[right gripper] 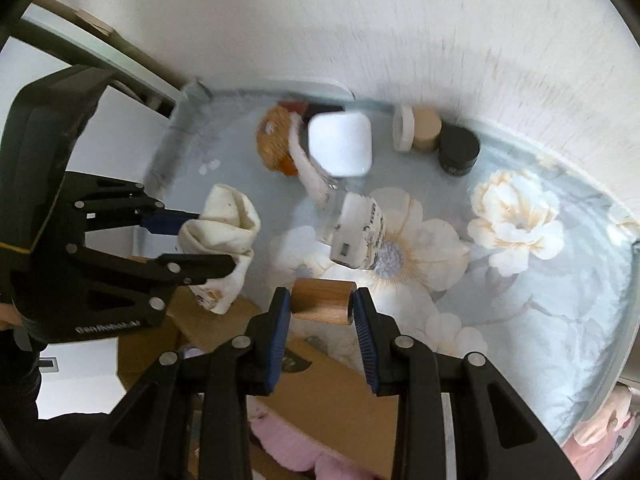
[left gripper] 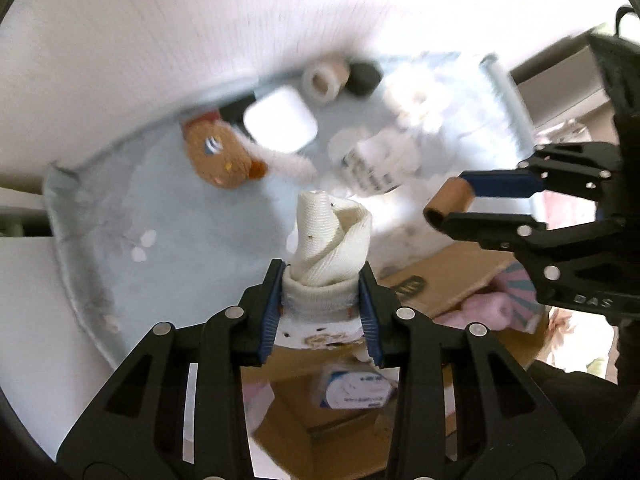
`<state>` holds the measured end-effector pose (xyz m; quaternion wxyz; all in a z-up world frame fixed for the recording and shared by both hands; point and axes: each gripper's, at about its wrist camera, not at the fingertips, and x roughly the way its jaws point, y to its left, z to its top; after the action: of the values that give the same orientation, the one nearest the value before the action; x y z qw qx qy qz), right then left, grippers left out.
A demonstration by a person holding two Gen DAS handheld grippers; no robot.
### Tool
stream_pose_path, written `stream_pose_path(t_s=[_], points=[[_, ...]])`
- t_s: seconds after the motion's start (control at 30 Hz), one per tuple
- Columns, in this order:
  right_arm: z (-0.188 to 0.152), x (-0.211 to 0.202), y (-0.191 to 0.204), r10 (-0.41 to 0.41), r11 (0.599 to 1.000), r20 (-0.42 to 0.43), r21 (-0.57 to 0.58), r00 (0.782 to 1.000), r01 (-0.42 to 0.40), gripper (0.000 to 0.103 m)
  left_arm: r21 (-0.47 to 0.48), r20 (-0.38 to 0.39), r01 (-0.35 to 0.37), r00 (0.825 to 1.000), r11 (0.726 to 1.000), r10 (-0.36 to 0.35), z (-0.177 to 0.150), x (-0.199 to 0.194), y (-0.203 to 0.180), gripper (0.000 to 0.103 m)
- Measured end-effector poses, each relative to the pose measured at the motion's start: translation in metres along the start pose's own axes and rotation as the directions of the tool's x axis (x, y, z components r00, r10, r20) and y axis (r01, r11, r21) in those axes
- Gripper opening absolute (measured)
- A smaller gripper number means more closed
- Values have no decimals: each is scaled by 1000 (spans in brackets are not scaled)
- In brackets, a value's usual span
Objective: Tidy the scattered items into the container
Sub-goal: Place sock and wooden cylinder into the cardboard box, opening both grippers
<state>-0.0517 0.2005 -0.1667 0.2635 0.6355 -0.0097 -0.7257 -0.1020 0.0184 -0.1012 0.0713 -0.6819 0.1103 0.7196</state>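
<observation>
Nearest, under both grippers: the cardboard box (right gripper: 320,384), flaps open, w/ pink soft things and a small packet already inside.

Left gripper (left gripper: 324,300): jaws closed on the rolled cream sock (left gripper: 332,236), pinched at the cuffed end. Soft, light, squashy, not fragile and prob. won't slip on ribbed pads. The roll's long axis runs on past the fingertips, away from the wrist, free end foremost; in the right wrist view the loose end flops down by the box flap. Best hold is mid-bundle so it doesn't unroll.

Right gripper (right gripper: 322,304): jaws clamped on the wooden cylinder (right gripper: 323,302), pads on its two flat ends, long axis straight across betw. the jaws, roughly level. Stiff, smooth, light; could pivot or squirt out if grip loosens. Both items are lifted clear of the surface (right gripper: 560,320), just above the box edge.

Further out on the floral cloth: printed white tube (right gripper: 360,232), white rounded case (right gripper: 340,144), brown plush toy (right gripper: 276,140). Farthest, by the wall: white-lidded tan jar (right gripper: 416,128) and black jar (right gripper: 458,152), touching or nearly so.
</observation>
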Motion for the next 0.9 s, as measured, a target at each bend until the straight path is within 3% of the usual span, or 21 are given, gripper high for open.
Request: stream_pose_path(t_s=[0.1,0.17,0.3,0.63,0.9], points=[[45,-18,11,0,1000,41,-9,999,1,30,18,69,15,998,1000,-16,-11,-31,15,32],[40,-29,11,3,1000,67,-21,998,-2,30,24,114,28,993,999,-31,-38,-45,8,32],[29,-45,30,12,999,107,-42,994,-7,30,48,164,41,985,998,-48,-56,-63,-3,32],[-21,-69,57,16,998,150,-58,989,-7,30,35,184,89,978,995,-94,-98,-29,-21,32],[-62,-36,68,-1,999,90,-45,996,5,30,-34,95,139,986,990,-135,-134,29,-24,32]])
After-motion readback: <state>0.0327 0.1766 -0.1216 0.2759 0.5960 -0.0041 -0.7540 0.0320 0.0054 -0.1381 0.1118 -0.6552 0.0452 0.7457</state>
